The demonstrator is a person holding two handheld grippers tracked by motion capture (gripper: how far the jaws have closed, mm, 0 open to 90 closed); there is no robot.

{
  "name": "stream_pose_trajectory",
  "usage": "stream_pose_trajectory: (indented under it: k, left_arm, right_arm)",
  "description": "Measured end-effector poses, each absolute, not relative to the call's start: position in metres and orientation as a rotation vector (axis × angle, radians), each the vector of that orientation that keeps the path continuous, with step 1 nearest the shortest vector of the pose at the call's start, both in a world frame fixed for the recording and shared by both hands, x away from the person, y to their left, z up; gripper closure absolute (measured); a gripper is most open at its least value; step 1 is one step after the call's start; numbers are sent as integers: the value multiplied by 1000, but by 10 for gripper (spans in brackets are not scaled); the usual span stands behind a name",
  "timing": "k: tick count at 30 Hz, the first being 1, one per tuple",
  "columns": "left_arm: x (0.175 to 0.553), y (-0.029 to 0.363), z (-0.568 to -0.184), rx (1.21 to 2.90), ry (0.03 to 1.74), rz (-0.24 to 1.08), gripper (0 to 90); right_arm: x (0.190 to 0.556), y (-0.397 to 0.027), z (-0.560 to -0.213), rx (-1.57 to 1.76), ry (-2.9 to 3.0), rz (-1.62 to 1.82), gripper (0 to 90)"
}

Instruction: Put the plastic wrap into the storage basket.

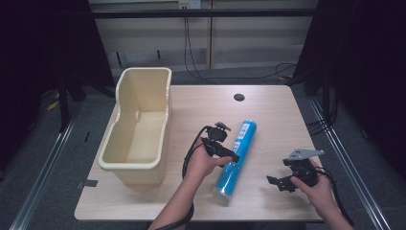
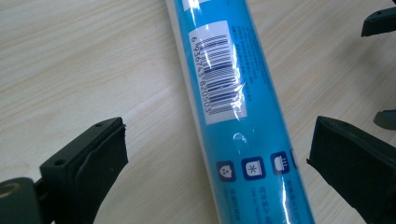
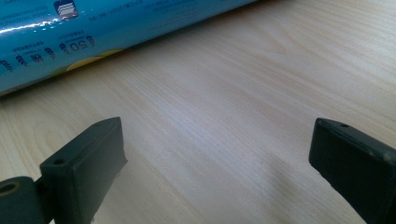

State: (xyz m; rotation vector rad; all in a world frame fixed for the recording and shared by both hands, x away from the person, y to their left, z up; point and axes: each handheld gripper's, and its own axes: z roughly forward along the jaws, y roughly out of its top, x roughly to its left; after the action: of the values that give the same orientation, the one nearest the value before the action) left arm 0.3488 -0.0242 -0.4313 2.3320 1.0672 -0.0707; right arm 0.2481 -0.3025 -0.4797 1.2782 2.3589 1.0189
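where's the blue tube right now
In the high view the blue tube lies flat on the table, right of the cream bin, with the open left gripper over its middle.

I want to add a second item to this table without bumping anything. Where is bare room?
Bare wood lies between the cream bin and the blue tube toward the far edge near the cable hole, and along the far right side. It is crowded near the tube, where the left gripper straddles it, open, and the right gripper hovers open beside it.
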Motion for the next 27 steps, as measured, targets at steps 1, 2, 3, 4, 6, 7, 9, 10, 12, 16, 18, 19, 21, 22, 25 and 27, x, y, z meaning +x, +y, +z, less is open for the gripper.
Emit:
stream_pose_trajectory:
  k: [1,2,3,4,6,7,9,10,12,16,18,19,21,22,25,27]
  left_arm:
    - [349,-24,-431,2332,1067,-71,36]
    - [351,-27,-432,2338,1068,-80,35]
    - [351,-29,-433,2331,1075,-86,34]
    - [352,-30,-434,2332,1075,-96,30]
    - [353,-32,-435,2331,1073,-112,25]
    - [353,-34,-436,2331,1063,-117,23]
    - [354,-36,-437,2344,1060,-121,23]
    - [355,-37,-438,2340,1063,-118,23]
    - [355,-39,-439,2345,1063,-124,23]
    - [356,-44,-438,2360,1069,-102,35]
    - [357,-46,-439,2366,1067,-108,39]
    - [358,-47,-440,2365,1074,-105,40]
    - [359,-49,-440,2371,1068,-106,42]
    - [360,-50,-441,2372,1080,-103,43]
    - [361,-53,-442,2376,1077,-105,48]
    - [362,-55,-443,2370,1084,-101,50]
  right_arm:
    - [248,-303,-480,1283,2357,1024,36]
    - [247,-303,-479,1301,2353,1017,35]
    - [247,-303,-479,1299,2353,1019,36]
    - [247,-303,-480,1294,2355,1020,36]
    - [247,-303,-480,1289,2359,1019,36]
    - [247,-303,-480,1292,2360,1019,36]
    - [247,-303,-480,1291,2361,1020,36]
    - [248,-303,-480,1282,2360,1021,36]
    - [247,-303,-480,1294,2355,1021,36]
    - [247,-303,-479,1288,2354,1020,36]
    - [247,-303,-480,1290,2356,1020,36]
    - [247,-303,-480,1289,2358,1019,36]
    - [247,-303,-480,1290,2356,1020,37]
    - [247,-303,-480,1290,2355,1020,37]
    - [247,-304,-480,1288,2353,1020,37]
    - [247,-304,-480,1296,2352,1017,36]
